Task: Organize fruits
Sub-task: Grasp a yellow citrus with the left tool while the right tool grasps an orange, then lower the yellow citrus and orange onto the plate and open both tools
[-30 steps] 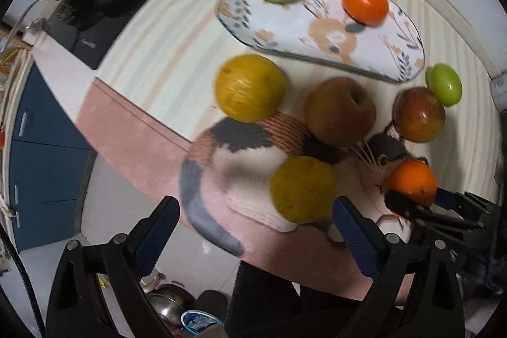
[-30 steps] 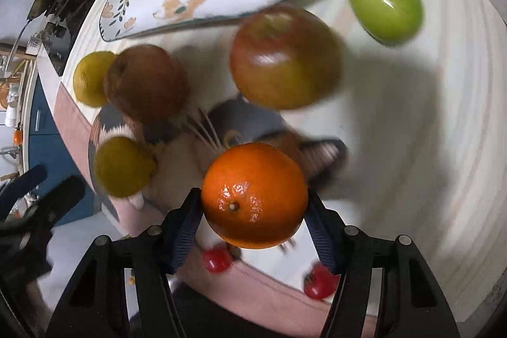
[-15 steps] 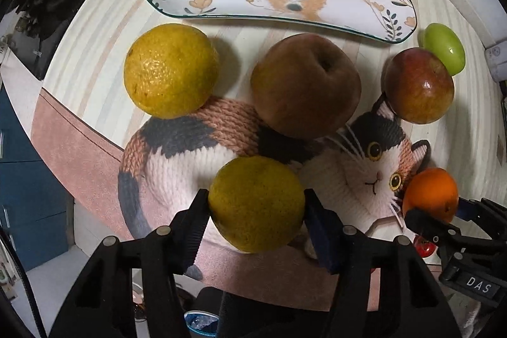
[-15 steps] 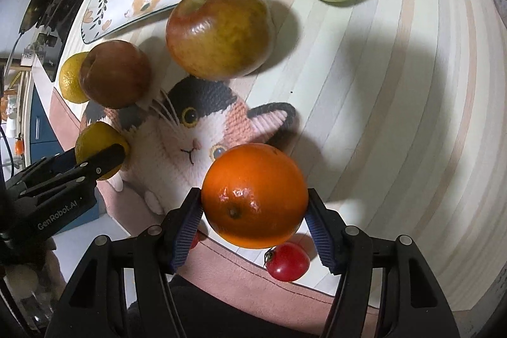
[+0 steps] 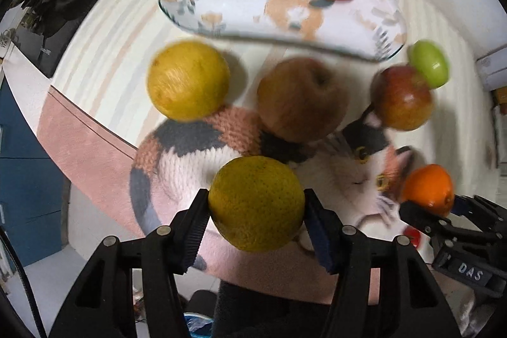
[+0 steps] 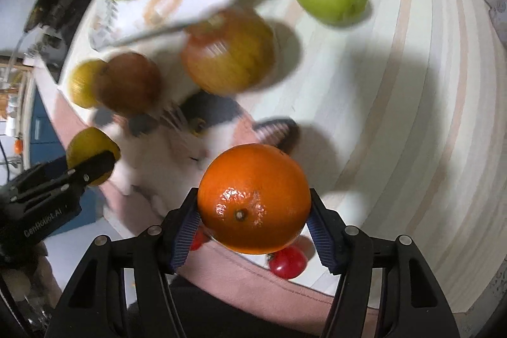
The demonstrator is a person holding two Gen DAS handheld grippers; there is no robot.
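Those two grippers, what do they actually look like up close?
Both are matte black plastic frames with silver pivot screws and two fingers tipped with ribbed blue pads. The left gripper carries white "GenRobot.AI" lettering on its side, seen from the right wrist camera; the right gripper has a white "DAS" label. A thin black cable runs beside the left one.

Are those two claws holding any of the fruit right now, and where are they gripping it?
Yes. The left gripper clamps a yellow-green citrus at its widest sides; the right gripper clamps an orange the same way.
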